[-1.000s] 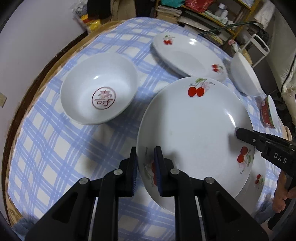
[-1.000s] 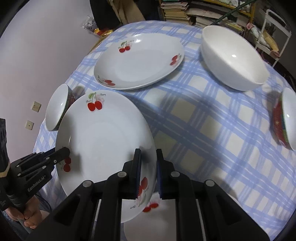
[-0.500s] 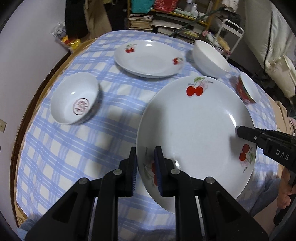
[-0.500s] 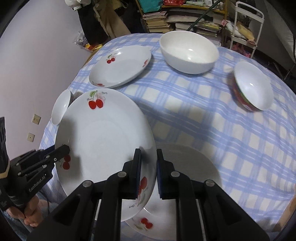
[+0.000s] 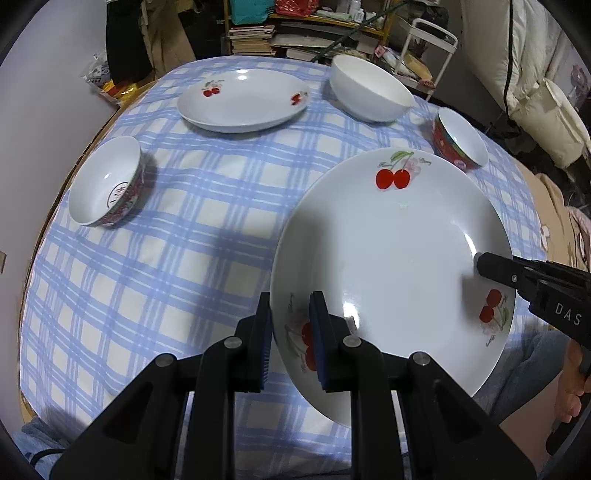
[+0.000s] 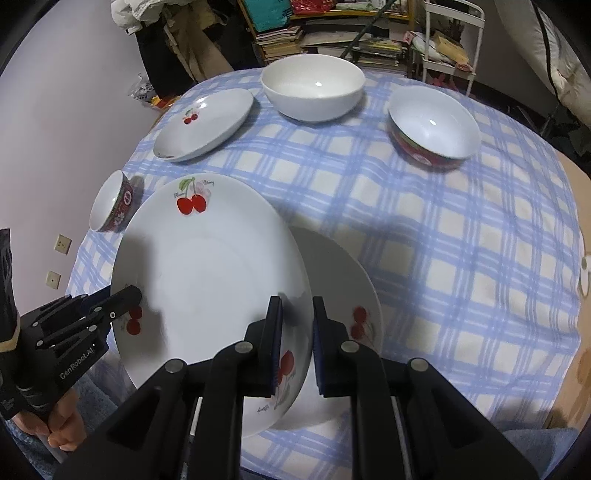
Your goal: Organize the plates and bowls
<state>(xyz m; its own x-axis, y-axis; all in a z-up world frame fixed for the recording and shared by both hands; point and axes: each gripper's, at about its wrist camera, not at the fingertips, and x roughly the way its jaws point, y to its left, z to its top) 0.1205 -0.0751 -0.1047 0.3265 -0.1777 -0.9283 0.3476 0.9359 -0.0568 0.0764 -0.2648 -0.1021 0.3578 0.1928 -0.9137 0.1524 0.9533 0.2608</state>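
A white cherry plate [image 5: 391, 258] [image 6: 210, 280] hangs tilted above the near side of the table, held from both sides. My left gripper [image 5: 291, 343] is shut on its near-left rim; the tip shows at the left in the right wrist view [image 6: 122, 299]. My right gripper [image 6: 297, 347] is shut on the opposite rim, seen at the right in the left wrist view [image 5: 495, 269]. A second cherry plate [image 6: 340, 280] lies on the cloth under the held one. A third cherry plate [image 5: 243, 103] [image 6: 207, 125] sits at the far left.
On the blue-checked tablecloth [image 5: 184, 240] [image 6: 443, 258] stand a large white bowl [image 5: 369, 92] [image 6: 314, 85] and two red-patterned bowls, one right [image 5: 461, 140] [image 6: 432, 129], one left [image 5: 107, 181] [image 6: 110, 206]. Shelves of books [image 6: 332, 33] and a white cart [image 5: 424, 48] stand behind.
Both grippers have carried the plate back toward the near table edge and a little higher. The far dishes look smaller, and the plate lying beneath has come into view.
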